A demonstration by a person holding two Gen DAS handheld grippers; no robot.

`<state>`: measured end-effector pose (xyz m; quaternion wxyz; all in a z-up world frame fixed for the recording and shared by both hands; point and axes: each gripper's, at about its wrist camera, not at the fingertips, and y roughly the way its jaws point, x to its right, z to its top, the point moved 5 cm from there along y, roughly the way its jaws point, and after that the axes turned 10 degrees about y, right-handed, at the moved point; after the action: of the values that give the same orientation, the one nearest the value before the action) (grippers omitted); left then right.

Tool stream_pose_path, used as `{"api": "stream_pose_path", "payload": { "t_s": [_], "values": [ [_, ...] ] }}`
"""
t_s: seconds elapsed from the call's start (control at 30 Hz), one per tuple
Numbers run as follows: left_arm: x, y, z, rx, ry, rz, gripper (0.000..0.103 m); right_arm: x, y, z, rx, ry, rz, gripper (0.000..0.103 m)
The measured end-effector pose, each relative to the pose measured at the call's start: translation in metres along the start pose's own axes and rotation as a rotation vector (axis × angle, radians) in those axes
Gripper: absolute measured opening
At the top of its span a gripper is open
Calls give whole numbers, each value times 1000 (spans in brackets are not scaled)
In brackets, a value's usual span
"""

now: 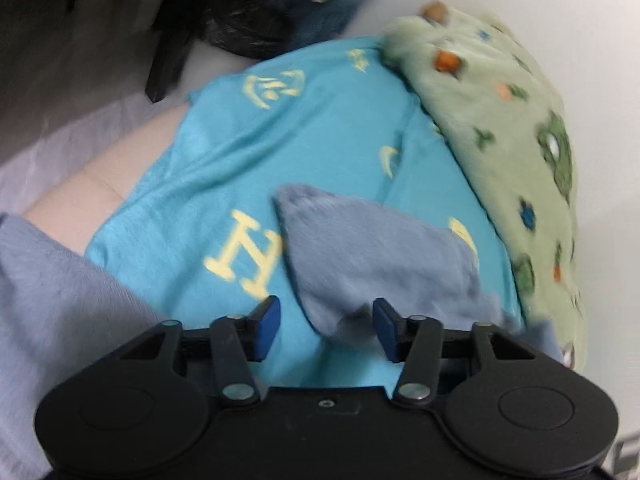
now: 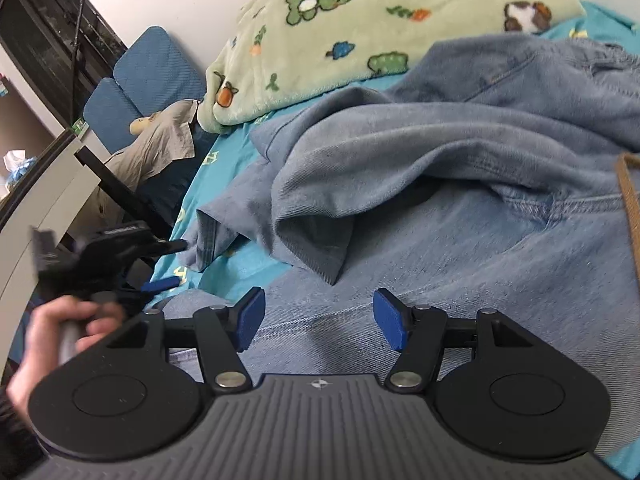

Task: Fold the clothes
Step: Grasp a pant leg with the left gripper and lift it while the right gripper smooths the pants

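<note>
Spread across the bed, a faded blue denim garment (image 2: 460, 200), most likely a jacket or shirt, lies rumpled and not yet folded, its body flat under the right gripper and its upper part heaped in soft ridges behind. One sleeve (image 2: 224, 216) trails out toward the bed's edge, cuff flat on the sheet, probably laid out so it can be folded inward. A tan strap (image 2: 628, 208) shows at the far right edge of the denim.

Over the flat body hangs the right gripper (image 2: 318, 320), angled downward, its blue-padded jaws spread with only cloth beneath them and nothing pinched. It looks poised to pin or pick up the fabric.

Beside the cuff sits the left gripper (image 2: 168, 264), blurred, held by the person's hand (image 2: 60, 340). In its own view the left gripper (image 1: 326, 328) has a pointed fold of blue cloth (image 1: 376, 256) lying between its jaws; the pads stand apart from it, so nothing is clamped yet. A grab at this tip seems the likely next step.

Underneath everything is a turquoise sheet (image 1: 312, 128) printed with pale yellow letters. A green fleece blanket (image 2: 380, 32) with cartoon animals is bunched against the white wall, out of the folding space. Past the bed's end stand blue cushions (image 2: 136, 80) and a grey cloth (image 2: 160, 144).
</note>
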<state>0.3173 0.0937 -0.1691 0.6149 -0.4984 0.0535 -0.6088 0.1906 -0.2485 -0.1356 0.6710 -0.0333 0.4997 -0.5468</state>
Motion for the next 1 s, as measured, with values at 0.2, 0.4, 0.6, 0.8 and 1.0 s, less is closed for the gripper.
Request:
{"api": "stream_pose_path", "payload": {
  "t_s": [0.2,0.4,0.6,0.8,1.0],
  "values": [
    [2,25,23,44,3,-106,45,5,14,-1,-39,52,30,63],
    [6,28,30,92,29,-107,5,9,23,-4,-54,51,27,63],
    [18,-43,62,286,32,-129,3,8,21,-4,-45,36,28,63],
    [-15,-125,101,432,2,-52,3,8,14,-1,-17,16,15,63],
    [-85,-168,116,457,-78,80,3,9,11,1,-4,8,5,63]
  ]
}}
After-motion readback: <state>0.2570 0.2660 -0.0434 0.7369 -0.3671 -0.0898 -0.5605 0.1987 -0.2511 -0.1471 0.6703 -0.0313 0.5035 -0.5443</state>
